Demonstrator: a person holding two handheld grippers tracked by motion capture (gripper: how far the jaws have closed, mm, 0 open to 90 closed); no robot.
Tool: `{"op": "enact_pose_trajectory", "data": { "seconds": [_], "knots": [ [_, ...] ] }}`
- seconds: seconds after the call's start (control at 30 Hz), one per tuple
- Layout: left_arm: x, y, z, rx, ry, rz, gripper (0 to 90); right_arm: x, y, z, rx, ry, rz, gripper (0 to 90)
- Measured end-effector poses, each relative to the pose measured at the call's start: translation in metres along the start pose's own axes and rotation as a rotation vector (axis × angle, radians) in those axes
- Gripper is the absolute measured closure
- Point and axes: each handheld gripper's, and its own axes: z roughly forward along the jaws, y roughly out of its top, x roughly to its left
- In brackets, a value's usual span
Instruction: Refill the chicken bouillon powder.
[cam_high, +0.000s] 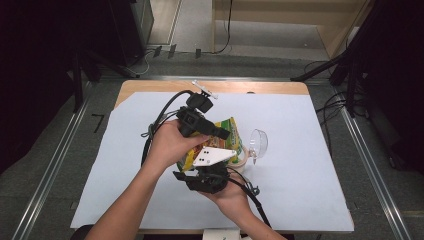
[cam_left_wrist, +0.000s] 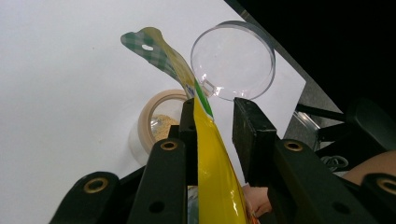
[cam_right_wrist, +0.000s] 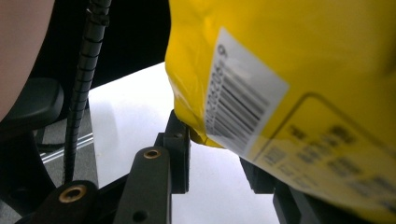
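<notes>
A yellow snack bag (cam_high: 228, 136) is held tilted above a small jar (cam_high: 242, 159) that has crumbs inside (cam_left_wrist: 159, 124). The jar's clear hinged lid (cam_high: 258, 142) stands open beside it (cam_left_wrist: 233, 60). My left gripper (cam_high: 222, 135) comes from above, shut on the bag (cam_left_wrist: 211, 161). The bag lies against one jaw, with a gap at the other jaw's tip (cam_left_wrist: 212, 109). My right gripper (cam_high: 205, 169) grips from below, its jaws (cam_right_wrist: 215, 144) shut around the bag's bulging lower corner (cam_right_wrist: 289, 70), which hides one jaw.
White paper (cam_high: 300, 150) covers the wooden table. Cables trail from both grippers toward the near edge. A small white piece (cam_high: 205, 90) lies at the table's far edge. Dark stands and floor cables surround the table.
</notes>
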Motion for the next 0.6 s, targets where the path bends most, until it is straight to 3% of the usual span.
{"op": "enact_pose_trajectory", "data": {
  "seconds": [0.6],
  "knots": [
    [0.0022,0.0031,-0.0005,0.003,-0.002,0.015,74.4,-0.0027,0.0028,0.0001,0.002,0.0,0.004,68.6]
  ]
}}
